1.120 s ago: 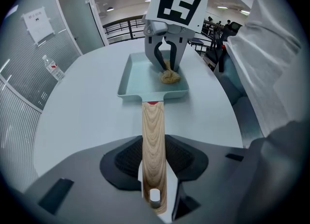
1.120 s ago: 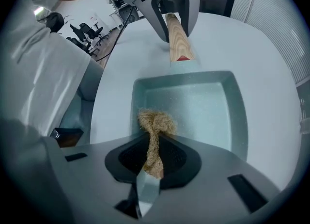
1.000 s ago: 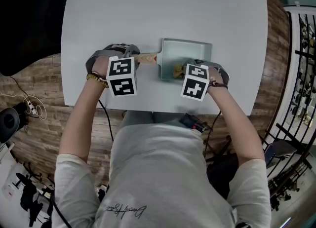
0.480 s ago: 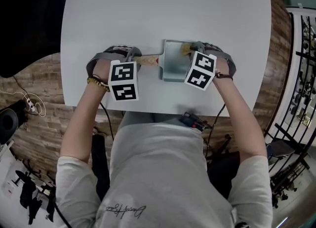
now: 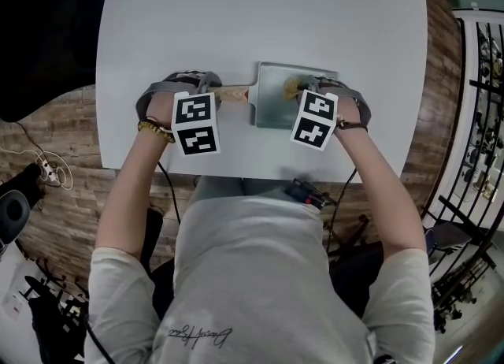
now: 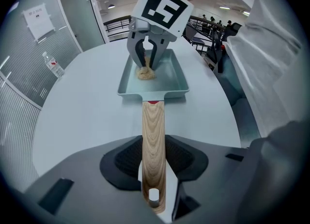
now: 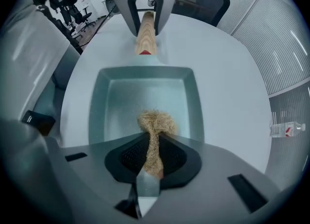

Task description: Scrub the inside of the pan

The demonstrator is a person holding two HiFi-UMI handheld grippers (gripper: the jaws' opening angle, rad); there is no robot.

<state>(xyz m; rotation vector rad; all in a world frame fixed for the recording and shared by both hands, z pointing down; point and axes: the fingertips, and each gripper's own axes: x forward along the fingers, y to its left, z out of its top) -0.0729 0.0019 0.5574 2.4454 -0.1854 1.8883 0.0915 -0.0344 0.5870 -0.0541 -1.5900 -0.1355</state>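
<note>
You are holding the pan (image 5: pixel 272 110) steady with your left claw (image 6: pixel 154 157), its pads closing on the wooden handle (image 6: pixel 153 126) near the end with the hanging hole, so the claw is gripping that handle and pointing steeply down. The pan, a pale rectangular one, is sitting flat on the grey tabletop (image 5: pixel 260 16) toward its near edge, with the handle running out to the left. Your right claw (image 7: pixel 152 157) is pinching a tan, fibrous scrubber (image 7: pixel 156 123): the narrow neck of the wad is sitting squeezed between the pads, and the bushy end is spreading out below them onto the pan floor. That claw is pointing straight down into the pan, and the scrubber is pressing on the floor about midway along the pan's length, a little toward the far wall. The pan floor to the left of the scrubber, toward the handle, is showing bare. The two claws are facing each other along the line of the handle, the left one outside the pan and the right one above its inside.
</note>
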